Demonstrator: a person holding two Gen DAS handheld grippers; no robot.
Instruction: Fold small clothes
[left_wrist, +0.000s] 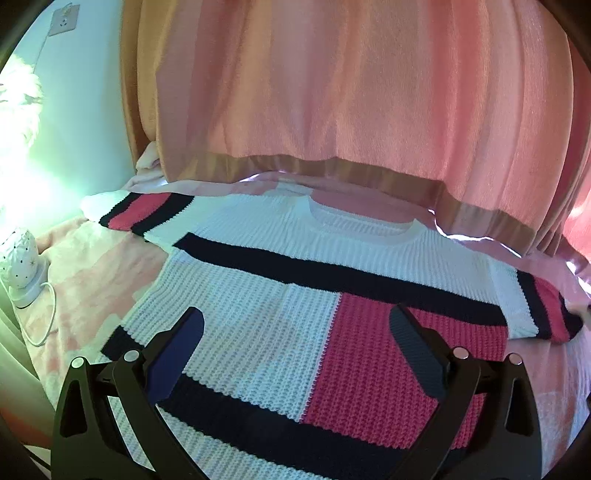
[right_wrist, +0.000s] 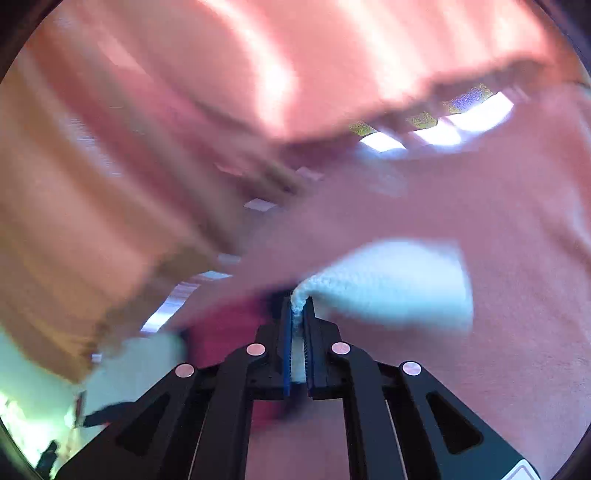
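**Right gripper pinches white knit; left hangs wide over the spread sweater**

At far left a small white lamp (left_wrist: 20, 254) sits on the pink bedspread (left_wrist: 85, 280). The sweater (left_wrist: 280, 295) lies flat across it, neckline toward the pink curtain (left_wrist: 332, 92): chunky waffle knit, white with navy bands and a pink block. The left gripper (left_wrist: 295, 328) hovers above its lower half, fingers spread, holding nothing. The right gripper (right_wrist: 298, 310) is clamped on a white knitted edge (the view is badly smeared, so which part I cannot tell). Judgement: thick, springy knit needs a deep bite, a slow carry and the body pinned.
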